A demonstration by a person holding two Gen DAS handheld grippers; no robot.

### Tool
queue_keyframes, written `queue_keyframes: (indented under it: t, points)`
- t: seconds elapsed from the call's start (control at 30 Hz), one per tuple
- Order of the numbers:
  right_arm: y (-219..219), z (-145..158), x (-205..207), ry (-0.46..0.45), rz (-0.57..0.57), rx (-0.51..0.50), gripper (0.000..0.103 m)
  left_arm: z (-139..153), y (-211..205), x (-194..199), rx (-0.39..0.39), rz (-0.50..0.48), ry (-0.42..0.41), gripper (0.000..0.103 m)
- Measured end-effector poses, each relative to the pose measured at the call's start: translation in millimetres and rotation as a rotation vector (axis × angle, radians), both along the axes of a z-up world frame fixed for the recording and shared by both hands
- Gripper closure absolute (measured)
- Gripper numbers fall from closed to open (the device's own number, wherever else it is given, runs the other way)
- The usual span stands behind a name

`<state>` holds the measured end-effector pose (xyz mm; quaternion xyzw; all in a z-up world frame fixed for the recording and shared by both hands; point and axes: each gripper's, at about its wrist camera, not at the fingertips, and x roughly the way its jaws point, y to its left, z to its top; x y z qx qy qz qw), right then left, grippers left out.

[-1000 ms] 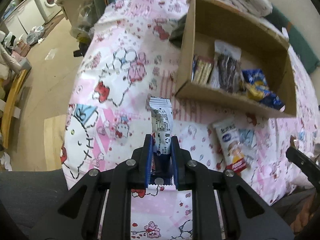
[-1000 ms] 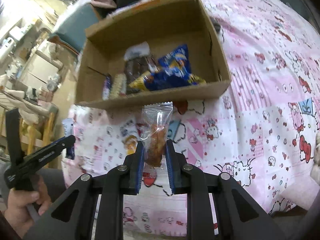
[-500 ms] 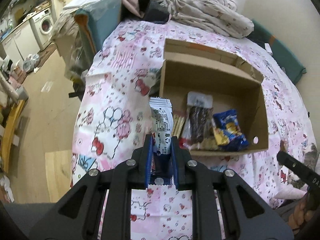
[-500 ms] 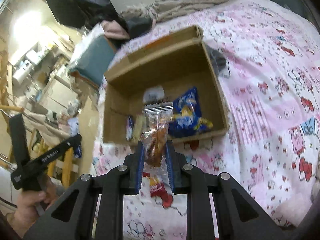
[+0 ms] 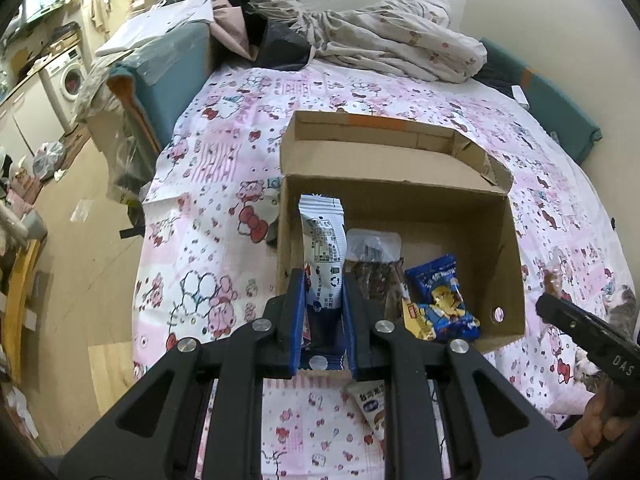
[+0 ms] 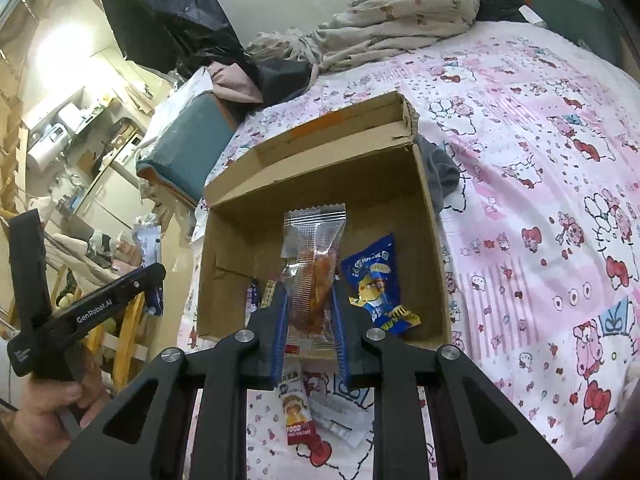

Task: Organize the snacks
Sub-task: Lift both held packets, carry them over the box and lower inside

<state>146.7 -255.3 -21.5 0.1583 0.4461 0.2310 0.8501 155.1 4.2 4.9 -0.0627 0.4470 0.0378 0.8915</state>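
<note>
Left gripper: my left gripper (image 5: pixel 323 300) is clamped on a white-and-blue sachet (image 5: pixel 322 240), which stands upright between the pads, its crimped top poking above them.
Right gripper: my right gripper (image 6: pixel 310 320) pinches a clear packet (image 6: pixel 314 264) with an orange-brown snack inside, also upright.
Box: the cardboard box (image 5: pixel 516 248) sits open-topped on the pink cartoon bedsheet (image 5: pixel 208 184); its far flap is folded back and torn at one corner.
Inside the box: a blue-and-yellow bag (image 5: pixel 440 300), a dark snack pack with a clear header (image 5: pixel 374 256) and thin sticks near the left wall; the back half of the floor is bare cardboard.
Near edge: in both views the box's near wall lies just under my fingertips, and both held packets show against the box's inside.
Outside the box: a white tube with a red FOOD label (image 6: pixel 298 412) and a flat white wrapper (image 6: pixel 340 420) lie on the sheet just short of the near wall.
Room around: open sheet to the left and right of the box; a rumpled blanket (image 5: pixel 384 44) is heaped well beyond it, and the bed's left edge drops to a wooden floor (image 5: pixel 76 240).
</note>
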Motion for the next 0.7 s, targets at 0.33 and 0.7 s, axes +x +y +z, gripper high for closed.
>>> queue_keyframes:
  t: [0.33,0.7]
  points:
    - [8.9,-21.8,33.4,0.039,0.005,-0.028,0.082,-18.7,-10.8,25.8,0.004,-0.074,-0.01,0.089]
    - [17.5,-49.7,41.9,0.114,0.0,-0.037,0.081,-54.1,-7.9,42.2,-0.048,-0.081,0.006,0.088]
